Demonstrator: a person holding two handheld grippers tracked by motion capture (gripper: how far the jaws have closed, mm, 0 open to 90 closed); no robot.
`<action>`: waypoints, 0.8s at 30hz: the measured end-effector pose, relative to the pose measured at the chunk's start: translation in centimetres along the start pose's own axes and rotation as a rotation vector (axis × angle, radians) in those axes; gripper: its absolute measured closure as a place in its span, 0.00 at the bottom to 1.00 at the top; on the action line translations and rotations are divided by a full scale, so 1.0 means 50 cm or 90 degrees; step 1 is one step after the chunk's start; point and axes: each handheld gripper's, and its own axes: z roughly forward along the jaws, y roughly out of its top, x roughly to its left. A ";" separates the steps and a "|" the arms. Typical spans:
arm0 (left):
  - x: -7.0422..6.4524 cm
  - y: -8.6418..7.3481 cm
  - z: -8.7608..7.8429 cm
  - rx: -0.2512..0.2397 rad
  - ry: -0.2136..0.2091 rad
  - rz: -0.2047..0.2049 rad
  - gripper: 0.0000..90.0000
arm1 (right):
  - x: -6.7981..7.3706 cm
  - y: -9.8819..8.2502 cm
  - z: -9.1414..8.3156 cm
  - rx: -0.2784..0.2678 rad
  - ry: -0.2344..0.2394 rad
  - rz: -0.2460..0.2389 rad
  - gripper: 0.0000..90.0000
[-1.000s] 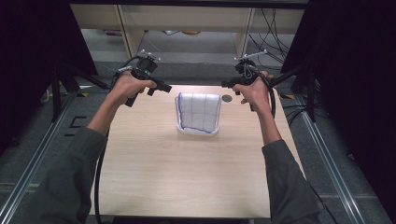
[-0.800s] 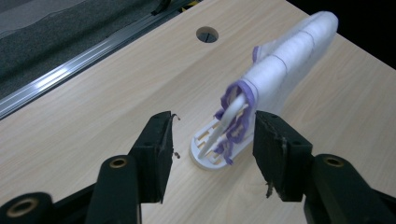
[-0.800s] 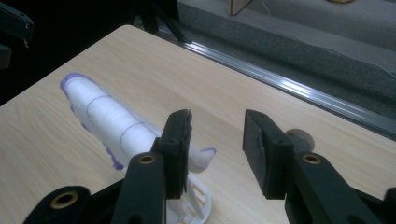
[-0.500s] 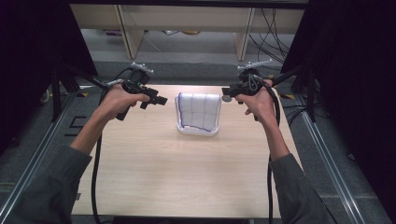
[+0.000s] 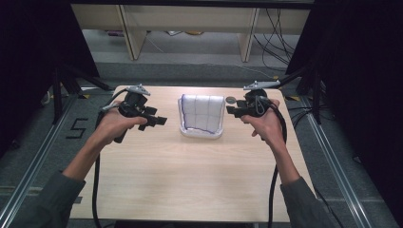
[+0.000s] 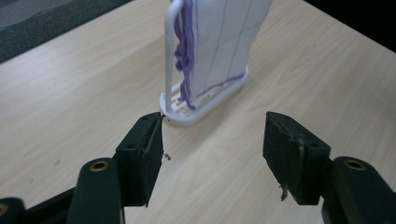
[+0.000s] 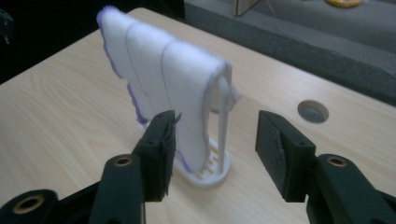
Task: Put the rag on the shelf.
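The white cloth [image 5: 201,113], edged and lined in purple, hangs over a small white rack [image 5: 202,134] that stands on the desk [image 5: 190,180] near the middle of its far edge. The left gripper [image 5: 159,120] hovers just left of the rack, the right gripper [image 5: 230,110] just right of it. Both sets of jaws have just been opening and stand released, with nothing between them.

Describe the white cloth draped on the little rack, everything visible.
The white cloth looks soft and fleecy, with thin dark grid lines and purple stitched edging. It hangs folded over the top bar of a small white plastic rack near the far middle of the wooden table, both sides hanging down. Nothing but the rack touches it.
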 end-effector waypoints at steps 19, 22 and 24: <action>-0.048 -0.199 -0.021 -0.004 0.001 -0.017 0.36 | 0.064 -0.201 -0.044 0.015 0.014 0.019 0.47; -0.053 -0.225 -0.011 0.002 0.012 -0.010 0.33 | 0.073 -0.231 -0.039 0.025 0.010 0.017 0.43; -0.057 -0.239 -0.003 0.007 0.015 -0.008 0.31 | 0.076 -0.247 -0.033 0.021 0.019 0.024 0.41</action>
